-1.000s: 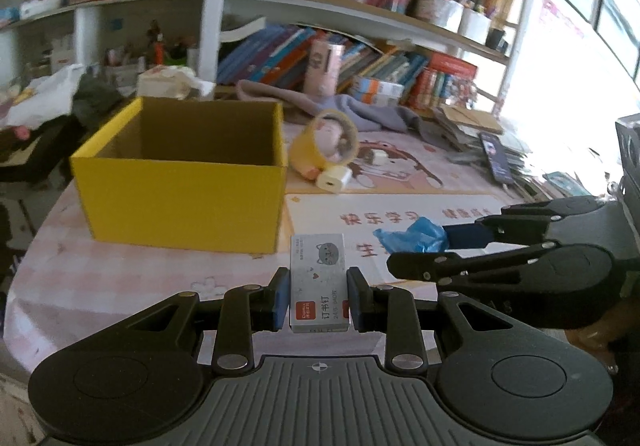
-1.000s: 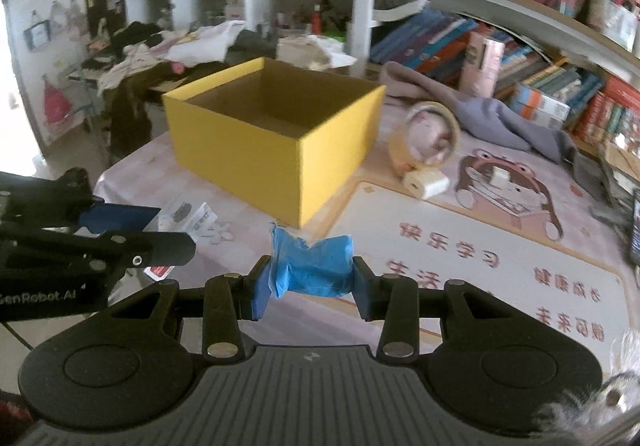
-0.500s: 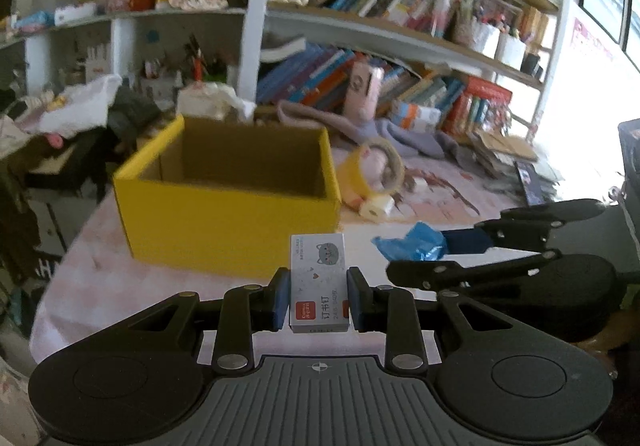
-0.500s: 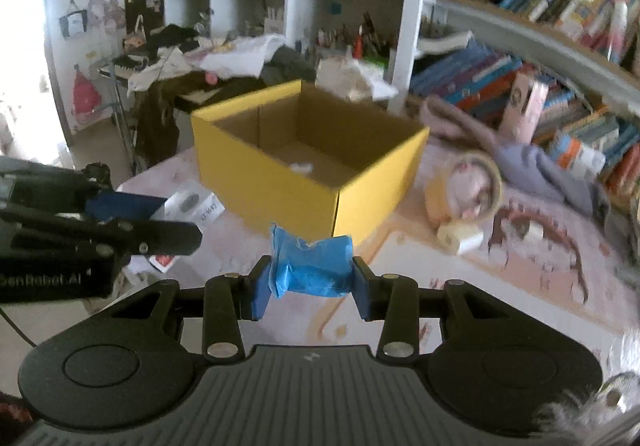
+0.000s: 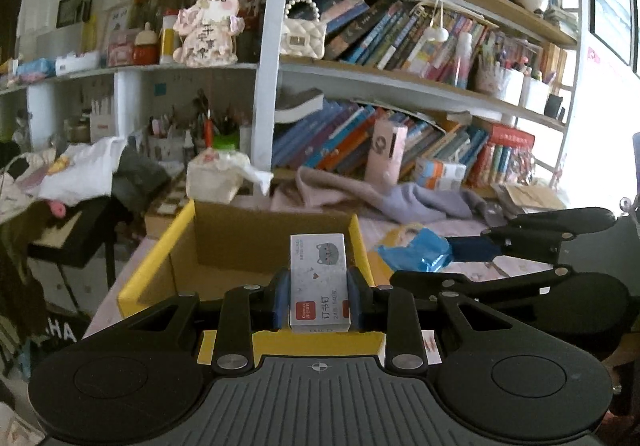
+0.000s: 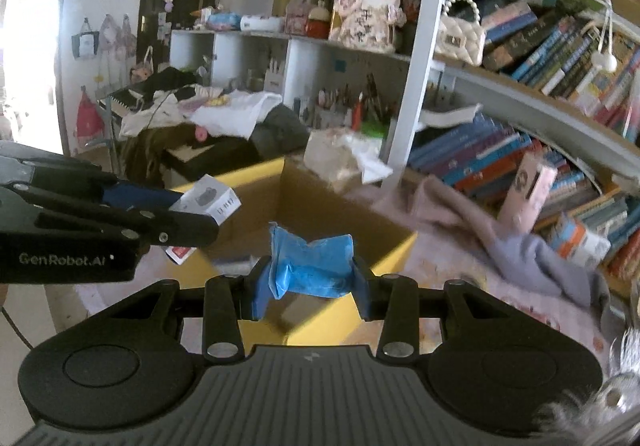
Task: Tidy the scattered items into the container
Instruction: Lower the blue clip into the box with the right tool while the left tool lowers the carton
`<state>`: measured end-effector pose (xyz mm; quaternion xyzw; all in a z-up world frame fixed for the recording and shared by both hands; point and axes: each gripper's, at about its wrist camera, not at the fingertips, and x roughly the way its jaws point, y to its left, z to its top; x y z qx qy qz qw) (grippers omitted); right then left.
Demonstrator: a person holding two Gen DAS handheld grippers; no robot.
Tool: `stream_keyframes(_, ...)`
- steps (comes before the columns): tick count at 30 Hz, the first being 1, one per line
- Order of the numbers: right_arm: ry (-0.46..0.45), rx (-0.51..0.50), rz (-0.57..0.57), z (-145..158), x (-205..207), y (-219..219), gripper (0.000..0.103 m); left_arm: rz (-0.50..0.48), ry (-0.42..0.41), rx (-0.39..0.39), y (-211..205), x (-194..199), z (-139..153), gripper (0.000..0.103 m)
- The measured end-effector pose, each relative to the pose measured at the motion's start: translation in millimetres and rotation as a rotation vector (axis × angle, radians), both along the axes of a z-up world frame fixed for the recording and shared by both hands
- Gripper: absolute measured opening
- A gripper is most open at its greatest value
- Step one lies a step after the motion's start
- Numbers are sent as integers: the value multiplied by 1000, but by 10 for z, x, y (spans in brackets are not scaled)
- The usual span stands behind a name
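Left hand-held gripper (image 5: 319, 298) clamps a white staple box (image 5: 319, 278); right hand-held gripper (image 6: 311, 286) pinches a crumpled blue packet (image 6: 311, 266).

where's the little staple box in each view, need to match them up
Left wrist: staple box sits bottom centre, clamped in the left gripper.
Right wrist: staple box at mid left, at the tips of the other gripper.
Shared landmark: the yellow box, below both grippers.
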<state>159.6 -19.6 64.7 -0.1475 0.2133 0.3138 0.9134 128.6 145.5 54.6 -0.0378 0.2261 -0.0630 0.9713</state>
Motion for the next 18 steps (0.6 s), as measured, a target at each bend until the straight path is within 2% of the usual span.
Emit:
stream_keyframes(9,8,-34,48,-94,615,268,38,44,27,24,101,525,-85,28)
stream_keyframes(18,81,-117,101,-415,1138,556,38,86,144,34,243,972,-408,28)
